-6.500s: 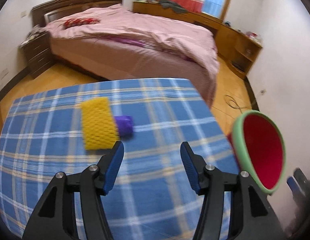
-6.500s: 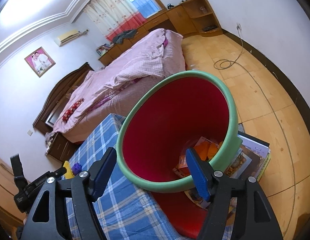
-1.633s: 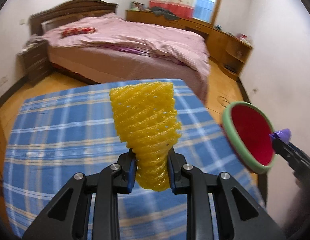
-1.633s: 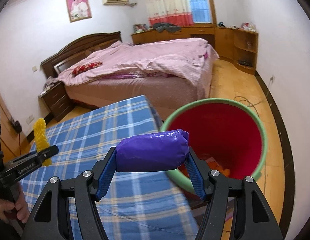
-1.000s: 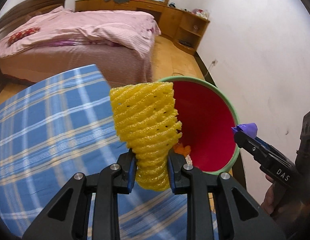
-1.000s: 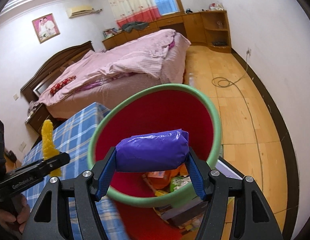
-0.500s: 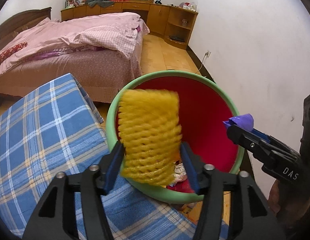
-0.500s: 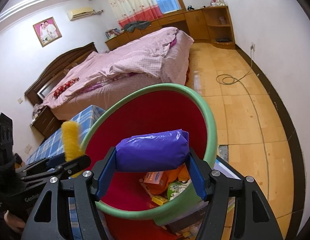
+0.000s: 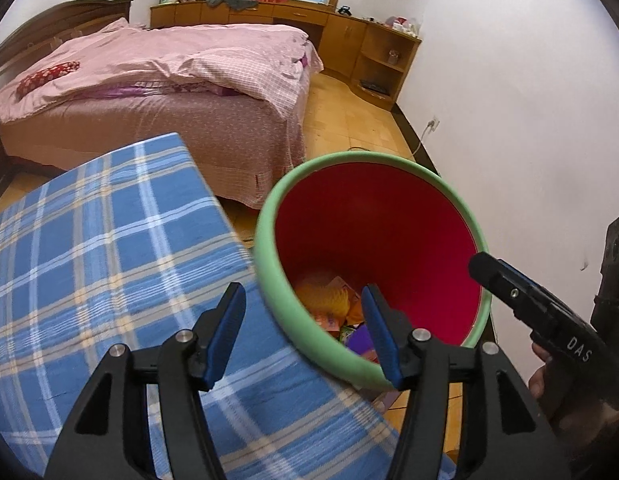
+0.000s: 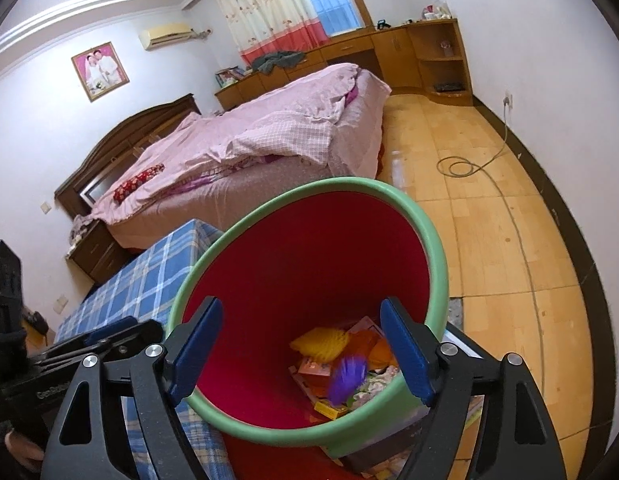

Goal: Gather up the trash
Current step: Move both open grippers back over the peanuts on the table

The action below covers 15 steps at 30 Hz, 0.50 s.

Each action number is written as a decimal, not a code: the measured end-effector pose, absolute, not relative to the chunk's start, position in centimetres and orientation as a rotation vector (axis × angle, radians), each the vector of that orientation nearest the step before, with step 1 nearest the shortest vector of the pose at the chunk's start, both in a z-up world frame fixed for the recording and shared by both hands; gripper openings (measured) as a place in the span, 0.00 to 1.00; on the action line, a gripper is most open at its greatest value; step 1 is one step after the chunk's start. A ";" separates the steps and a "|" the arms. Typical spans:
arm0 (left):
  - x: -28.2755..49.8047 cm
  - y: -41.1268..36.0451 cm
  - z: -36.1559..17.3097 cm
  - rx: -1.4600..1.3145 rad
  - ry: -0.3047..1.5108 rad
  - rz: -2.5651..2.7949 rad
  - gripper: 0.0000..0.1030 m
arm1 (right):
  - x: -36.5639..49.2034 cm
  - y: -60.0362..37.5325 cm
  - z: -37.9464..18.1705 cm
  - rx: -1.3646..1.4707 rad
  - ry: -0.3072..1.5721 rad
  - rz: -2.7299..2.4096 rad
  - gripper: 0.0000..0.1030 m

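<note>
The red bin with a green rim (image 9: pixel 269 264) (image 10: pixel 437 264) stands beside the table's blue plaid cloth (image 9: pixel 109 240) (image 10: pixel 149 280). The yellow foam net (image 9: pixel 325 296) (image 10: pixel 321 344) lies inside on other litter. The purple packet (image 10: pixel 347 378) is a blur just above that litter, and shows near the rim in the left wrist view (image 9: pixel 359 340). My left gripper (image 9: pixel 301 308) (image 10: pixel 121 332) is open and empty over the bin's near rim. My right gripper (image 10: pixel 301 312) (image 9: pixel 493 272) hangs over the bin's mouth, its jaws opening with nothing between them.
A bed with pink covers (image 9: pixel 169 80) (image 10: pixel 269 132) stands behind the table and bin. Wooden cabinets (image 9: pixel 369 52) line the far wall. A cable (image 10: pixel 461 168) coils on the wooden floor. A white wall (image 9: pixel 529 120) is close on the right. Magazines (image 10: pixel 461 340) lie under the bin.
The left jaws let go of the yellow net, which dropped into the bin. The right jaws spread, and the purple packet has left them and fallen into the bin.
</note>
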State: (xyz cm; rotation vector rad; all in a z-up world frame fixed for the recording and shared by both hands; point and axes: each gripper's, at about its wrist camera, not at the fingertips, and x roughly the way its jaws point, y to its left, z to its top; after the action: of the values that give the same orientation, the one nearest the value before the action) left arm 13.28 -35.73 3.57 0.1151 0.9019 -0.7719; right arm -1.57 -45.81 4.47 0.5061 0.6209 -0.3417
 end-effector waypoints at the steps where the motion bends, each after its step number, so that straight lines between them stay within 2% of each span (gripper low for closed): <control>1: 13.2 -35.3 3.8 0.112 0.898 -0.765 0.58 | -1.6 -45.7 4.6 0.502 0.622 -0.345 0.79; 15: 10.6 -28.2 7.0 0.082 0.836 -0.650 0.58 | -3.7 -39.7 8.8 0.423 0.582 -0.239 0.79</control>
State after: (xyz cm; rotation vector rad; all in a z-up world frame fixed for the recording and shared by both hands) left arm 10.58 -28.23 7.04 0.0815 0.8356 -0.6503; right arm -3.67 -39.67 8.84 0.4232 0.5817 -0.2390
